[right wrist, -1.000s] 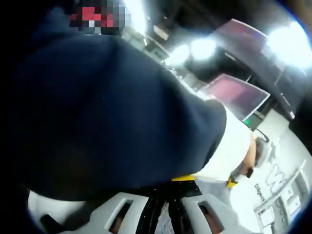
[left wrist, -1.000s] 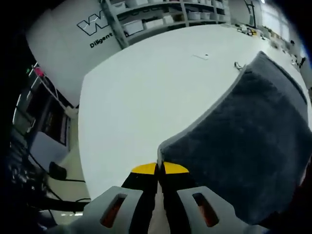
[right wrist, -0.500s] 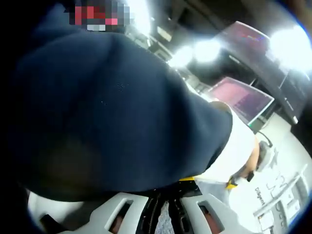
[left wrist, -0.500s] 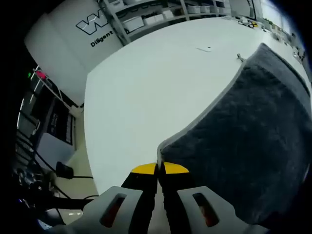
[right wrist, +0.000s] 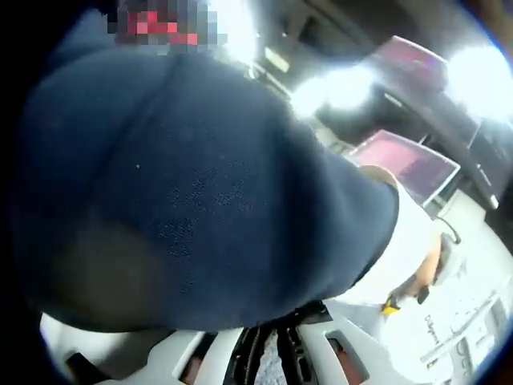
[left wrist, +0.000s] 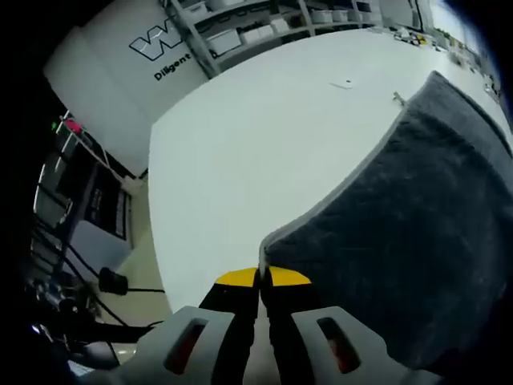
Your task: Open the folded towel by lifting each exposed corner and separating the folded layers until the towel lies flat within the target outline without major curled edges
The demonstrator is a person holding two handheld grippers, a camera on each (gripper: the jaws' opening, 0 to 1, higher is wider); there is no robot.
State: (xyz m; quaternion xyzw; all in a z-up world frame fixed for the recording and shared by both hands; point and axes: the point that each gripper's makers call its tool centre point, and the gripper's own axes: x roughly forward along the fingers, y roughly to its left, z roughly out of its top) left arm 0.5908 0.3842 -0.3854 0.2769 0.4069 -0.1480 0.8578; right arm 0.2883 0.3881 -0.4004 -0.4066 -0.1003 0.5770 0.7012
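Observation:
A dark grey towel (left wrist: 417, 216) with a light hem lies over the right part of the white table (left wrist: 240, 144). My left gripper (left wrist: 260, 277) is shut on the towel's near corner, its yellow tips pressed together over the hem. In the right gripper view, my right gripper (right wrist: 276, 353) points up at a person's navy top (right wrist: 184, 184), which covers the jaw tips. A strip of grey towel (right wrist: 273, 365) shows between the close-set black fingers.
The table's left edge drops to a floor with cables and dark equipment (left wrist: 104, 281). A white panel with a logo (left wrist: 160, 44) and shelving with boxes (left wrist: 240, 32) stand beyond the table. Small items (left wrist: 343, 83) lie far across it. Lit monitors (right wrist: 401, 160) glow behind the person.
The left view has shifted slightly over the table, with the towel corner still pinched. In the right view the navy top looms closer and now hides the yellow tips.

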